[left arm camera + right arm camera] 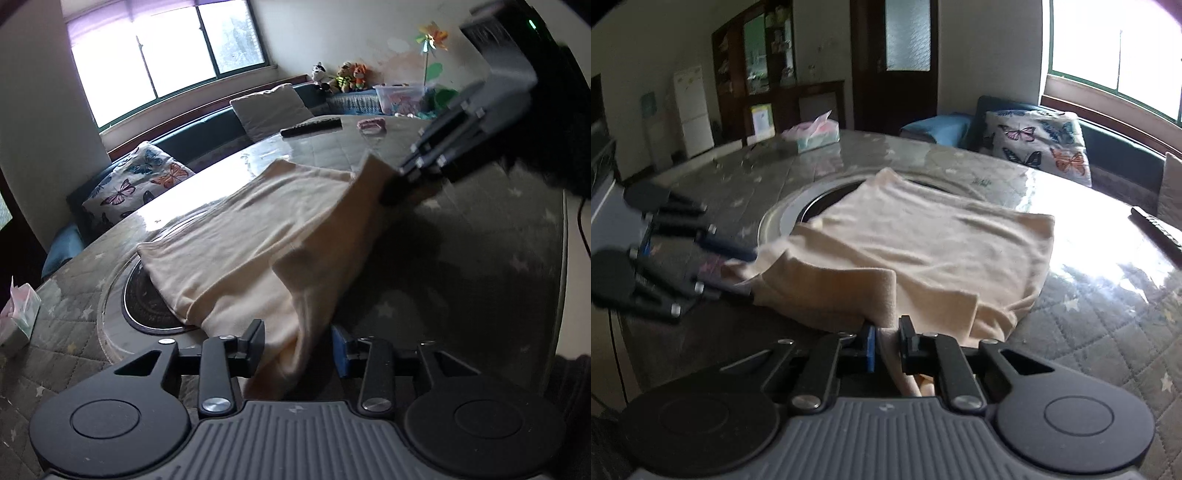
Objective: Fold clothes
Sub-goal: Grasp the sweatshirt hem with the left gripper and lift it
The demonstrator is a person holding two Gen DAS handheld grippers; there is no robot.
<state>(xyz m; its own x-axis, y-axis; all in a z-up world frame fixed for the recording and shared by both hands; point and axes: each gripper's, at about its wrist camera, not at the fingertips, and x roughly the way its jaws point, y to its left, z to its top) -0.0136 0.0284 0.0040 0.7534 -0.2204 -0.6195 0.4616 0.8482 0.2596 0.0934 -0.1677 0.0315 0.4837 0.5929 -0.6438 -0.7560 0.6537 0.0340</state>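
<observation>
A cream garment [236,236] lies on the round table, partly folded, and also shows in the right wrist view [923,243]. My left gripper [298,349] has its jaws apart, with a hanging fold of the cream cloth between them; it also shows at the garment's left edge in the right wrist view [738,273]. My right gripper [887,341] is shut on the garment's near edge; it also shows in the left wrist view [402,188], lifting a corner above the table.
The table [1089,325] has a quilted star-pattern cover under clear plastic and a round inset [147,306] in the middle. A tissue box [812,136], a remote control [310,127] and a small pink item [371,126] lie on it. A bench with cushions [136,181] runs under the window.
</observation>
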